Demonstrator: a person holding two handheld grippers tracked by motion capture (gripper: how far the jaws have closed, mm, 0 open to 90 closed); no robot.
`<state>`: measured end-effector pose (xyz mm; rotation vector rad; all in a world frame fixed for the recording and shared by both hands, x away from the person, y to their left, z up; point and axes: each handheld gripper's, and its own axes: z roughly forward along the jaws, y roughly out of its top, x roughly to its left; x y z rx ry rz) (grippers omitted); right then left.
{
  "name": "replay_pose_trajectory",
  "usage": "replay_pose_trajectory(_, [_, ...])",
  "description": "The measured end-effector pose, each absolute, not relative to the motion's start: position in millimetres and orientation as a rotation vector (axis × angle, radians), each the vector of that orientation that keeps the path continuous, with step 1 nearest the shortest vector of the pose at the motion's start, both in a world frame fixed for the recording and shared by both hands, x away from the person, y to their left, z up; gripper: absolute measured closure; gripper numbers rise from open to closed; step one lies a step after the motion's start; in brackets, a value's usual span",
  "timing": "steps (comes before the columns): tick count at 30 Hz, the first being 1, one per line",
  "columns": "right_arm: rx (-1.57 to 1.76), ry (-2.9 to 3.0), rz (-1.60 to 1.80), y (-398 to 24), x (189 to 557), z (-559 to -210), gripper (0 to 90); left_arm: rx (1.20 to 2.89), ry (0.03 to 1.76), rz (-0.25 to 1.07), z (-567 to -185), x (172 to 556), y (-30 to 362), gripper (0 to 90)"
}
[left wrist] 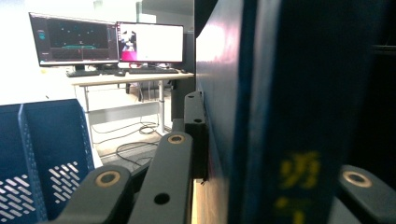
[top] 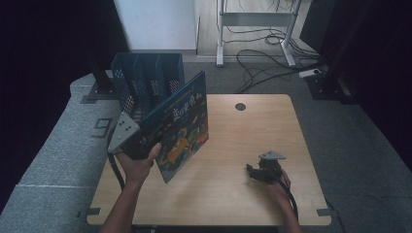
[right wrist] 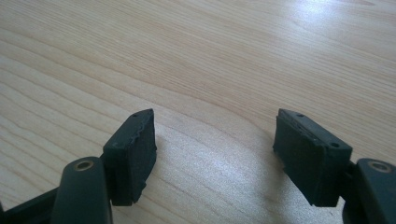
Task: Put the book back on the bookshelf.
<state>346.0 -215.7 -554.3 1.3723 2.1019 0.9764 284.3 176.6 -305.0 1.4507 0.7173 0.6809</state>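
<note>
The left gripper (top: 145,141) is clamped on a blue picture book (top: 182,127), held upright and tilted above the table's (top: 252,194) left side; the blue file rack (top: 145,82) stands just behind it, probably near enough to slot into; the right gripper (top: 257,174), jaws apart and empty, rests well apart to the right.

The pale rectangular wooden table (top: 252,131) has a smooth, faintly satin top with fine straight grain — soft sheen where light falls. The dark blue hardcover picture book (top: 182,128) shows a glossy printed paper cover and a slick spine with yellow lettering. The blue perforated file rack (top: 145,80) looks like painted sheet metal or hard plastic — which one cannot be told. The right gripper (right wrist: 215,154) has matt black jaws with rough, rubbery pads (right wrist: 133,154). The left gripper (left wrist: 224,186) shows smooth matt black plastic arms with brass-coloured rivets.
</note>
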Motion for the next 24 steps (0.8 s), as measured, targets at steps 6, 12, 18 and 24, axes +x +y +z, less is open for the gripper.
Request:
replay_pose_trajectory(6, [1.372, 2.102, 0.976, -216, 346, -554, 28.7, 1.451, 0.724, 0.699, -304, 284, 182, 82.5])
replay_pose_trajectory(12, [1.374, 2.103, 0.975, -216, 346, -554, 28.7, 1.443, 0.732, 0.706, -302, 284, 187, 82.5])
replay_pose_trajectory(18, [1.374, 2.103, 0.975, -216, 346, -554, 28.7, 1.429, 0.747, 0.719, -300, 285, 194, 82.5])
replay_pose_trajectory(24, [1.373, 2.103, 0.975, -216, 346, -554, 28.7, 1.409, 0.764, 0.735, -298, 286, 202, 82.5])
